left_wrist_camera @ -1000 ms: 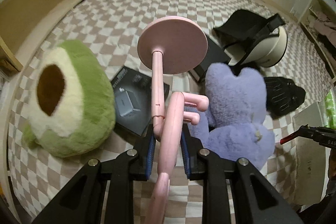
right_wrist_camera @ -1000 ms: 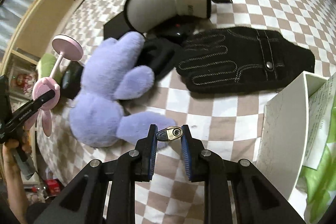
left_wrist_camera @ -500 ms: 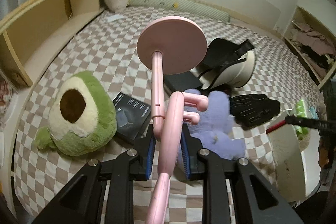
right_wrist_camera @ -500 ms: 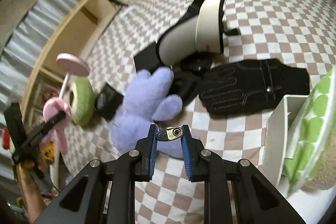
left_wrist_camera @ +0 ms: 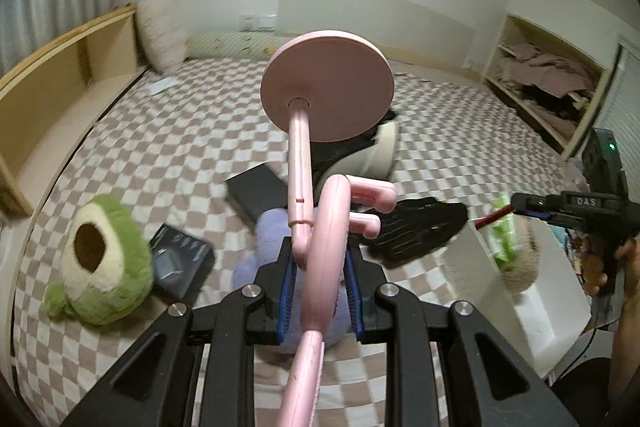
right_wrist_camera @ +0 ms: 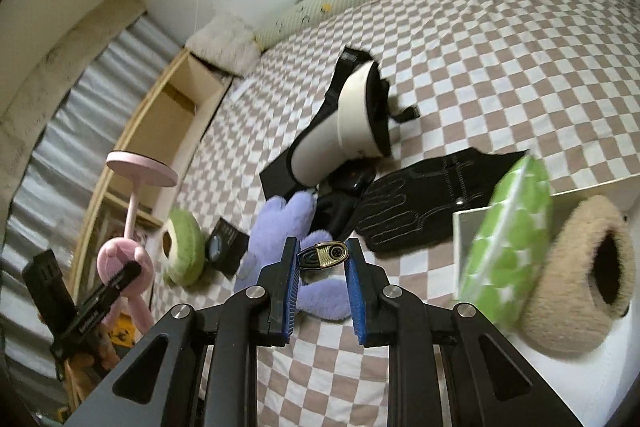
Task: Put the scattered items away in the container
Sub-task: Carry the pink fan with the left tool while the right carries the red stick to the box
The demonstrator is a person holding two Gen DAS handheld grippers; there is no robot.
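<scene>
1. My blue-padded left gripper (left_wrist_camera: 320, 267) holds a pink plastic stand (left_wrist_camera: 326, 95).
2. My right gripper (right_wrist_camera: 323, 265) holds a gold-and-black metal clip (right_wrist_camera: 323, 255).
3. Beside the brown-and-white checked bedspread (right_wrist_camera: 500, 39): a white container (right_wrist_camera: 468, 227) with a green spotted pack (right_wrist_camera: 508, 247).

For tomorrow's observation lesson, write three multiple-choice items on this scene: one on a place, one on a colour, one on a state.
1. Where does the black glove lie?
A. on the checkered bedspread
B. in the white container
C. on the wooden shelf

2. What colour is the stand in the left gripper?
A. blue
B. pink
C. green

3. How is the right gripper?
A. open and empty
B. out of view
C. shut on a small gold and black item

Answers: 1 A, it lies flat beside the container; 2 B, disc and stem are pink; 3 C, both pads pinch it.
</scene>
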